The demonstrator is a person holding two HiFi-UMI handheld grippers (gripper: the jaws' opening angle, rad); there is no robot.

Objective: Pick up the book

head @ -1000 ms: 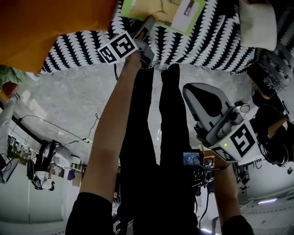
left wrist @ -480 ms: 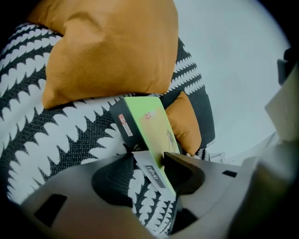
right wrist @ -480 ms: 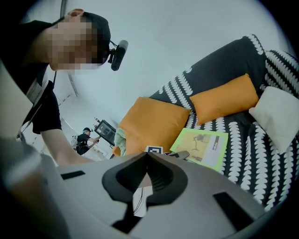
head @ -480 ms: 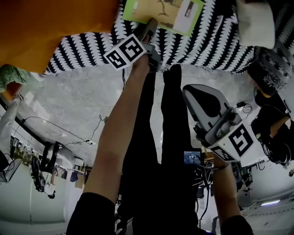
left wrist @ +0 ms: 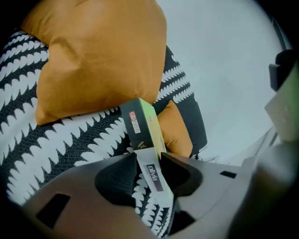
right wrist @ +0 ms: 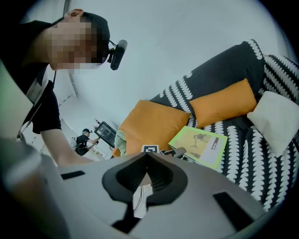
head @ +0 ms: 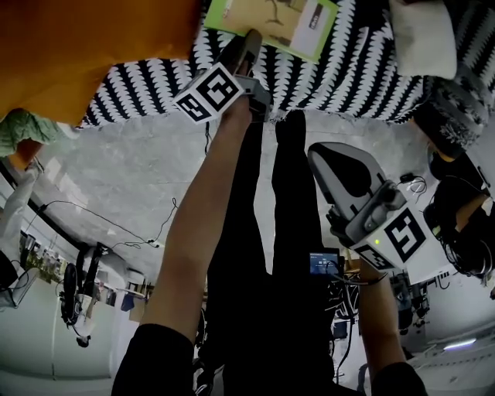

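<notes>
At the far left of the head view a large orange cushion [head: 85, 46] is lying on the black-and-white patterned sofa cover [head: 348, 77]. Just right of it the left gripper [head: 249, 40] is reaching out over the pale floor [head: 116, 178] to the near edge of the book [head: 282, 23], a green-covered one lying on that cover.

In the left gripper view the book [left wrist: 142, 126] is showing edge-on, its spine running straight down between the two jaws. The jaws have just been closing, and their tips are now pressing on both of its faces, so the left gripper [left wrist: 149, 158] is clamping the book by its near edge. Behind it a smaller orange cushion [left wrist: 177, 128] is peeking out.

From the right gripper view the book [right wrist: 198, 145] is looking almost flat on the sofa. Whether its near edge is clearing the fabric is hard to tell at that angle.

Further right a white cushion [head: 421, 35] is sitting at the sofa's end. The right gripper [head: 321, 158] is hanging well apart from the book, out over the floor beside the person's black trousers [head: 263, 232]. Its jaw tips are meeting with nothing between them, so the right gripper [right wrist: 145, 156] is closed and empty.
</notes>
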